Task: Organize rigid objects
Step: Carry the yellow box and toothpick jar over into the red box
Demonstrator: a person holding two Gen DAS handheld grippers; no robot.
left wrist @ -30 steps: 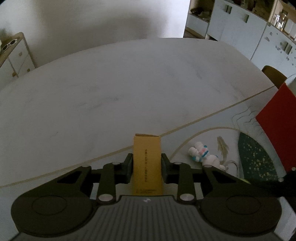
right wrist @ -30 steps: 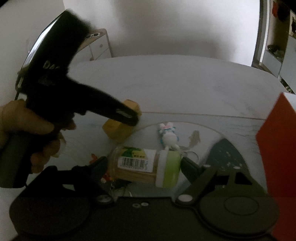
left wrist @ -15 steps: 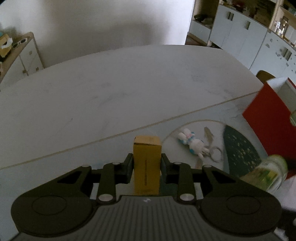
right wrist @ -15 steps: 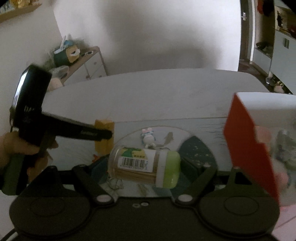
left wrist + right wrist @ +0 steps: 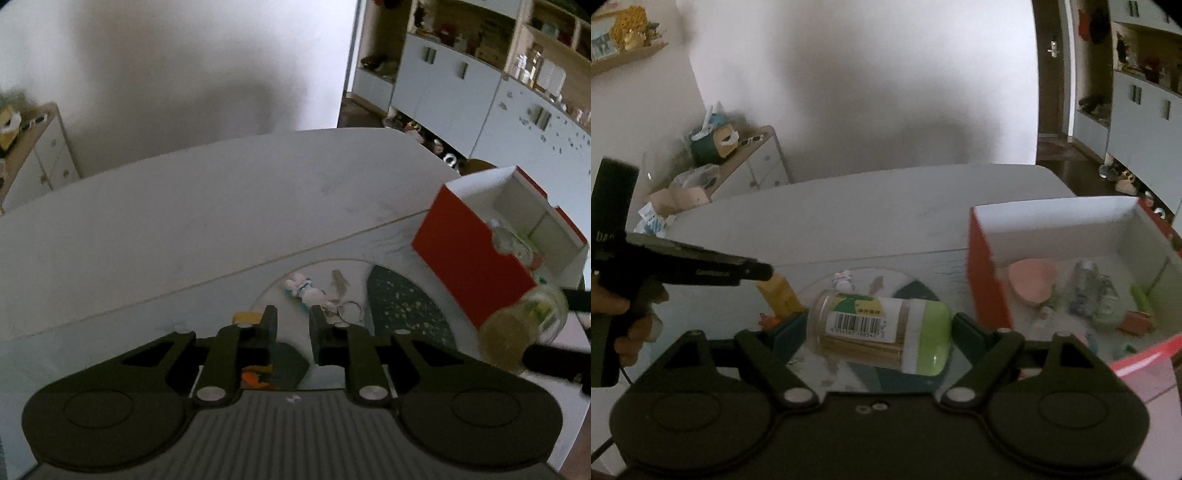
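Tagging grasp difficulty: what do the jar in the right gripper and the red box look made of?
Toothpick jar: clear glossy plastic by the look; the wooden sticks show through its wall. Paper barcode label, smooth light-green cap, likely plastic. Red box: probably cardboard, matte red outside, white inside, with thin flat walls.

A green-capped toothpick jar lies sideways beside the open red box.
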